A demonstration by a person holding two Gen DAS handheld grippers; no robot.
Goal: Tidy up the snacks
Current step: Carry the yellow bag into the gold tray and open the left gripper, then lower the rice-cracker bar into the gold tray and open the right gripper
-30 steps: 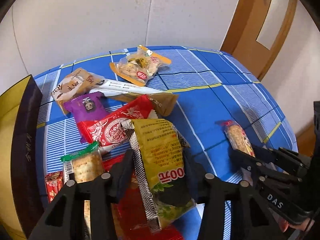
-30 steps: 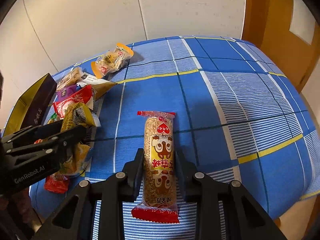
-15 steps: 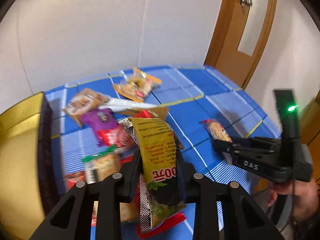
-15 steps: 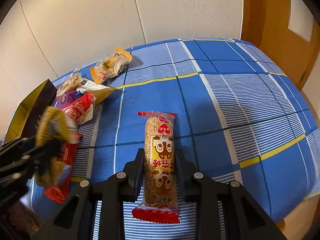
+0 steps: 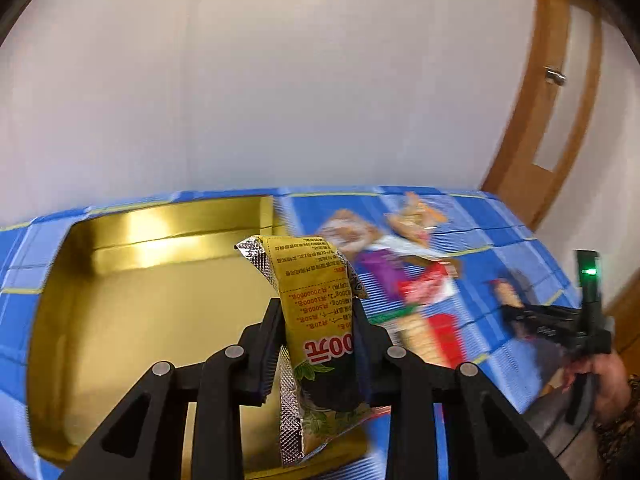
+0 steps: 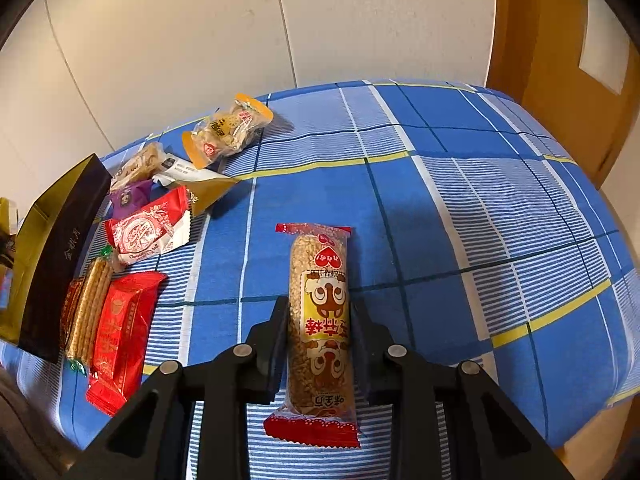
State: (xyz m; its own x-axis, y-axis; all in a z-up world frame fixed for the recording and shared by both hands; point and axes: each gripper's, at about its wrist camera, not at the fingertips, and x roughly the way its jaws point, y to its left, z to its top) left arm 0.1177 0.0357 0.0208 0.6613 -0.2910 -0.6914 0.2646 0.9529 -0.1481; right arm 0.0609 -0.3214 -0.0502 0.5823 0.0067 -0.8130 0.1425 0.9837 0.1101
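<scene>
Left wrist view: the left gripper (image 5: 318, 344) is clamped on a yellow snack packet (image 5: 316, 308) with a silver crimped edge, its pads pressing the packet's two sides. The packet stands up between them, its top corner folded over, and it hangs above the open gold tin (image 5: 132, 280) that sits on the blue checked tabletop (image 5: 500, 240). To the right of the tin the remaining snacks lie blurred (colours only: purple, red, orange). At the far right a hand (image 5: 604, 380) holds the other gripper low over the cloth.

In the right wrist view the right gripper (image 6: 320, 344) is narrowed around a long rice-crisp bar (image 6: 320, 320) in a clear wrapper with red ends. The bar lies flat on the tabletop, lengthwise between the fingers, with both pads against its sides. Well to its left lie a red packet (image 6: 120, 332), a cracker stack (image 6: 88, 312), a red-and-white packet (image 6: 148, 232), a purple packet (image 6: 130, 198) and an orange-ended bag (image 6: 226, 130), beside the tin's dark wall (image 6: 64, 248).
</scene>
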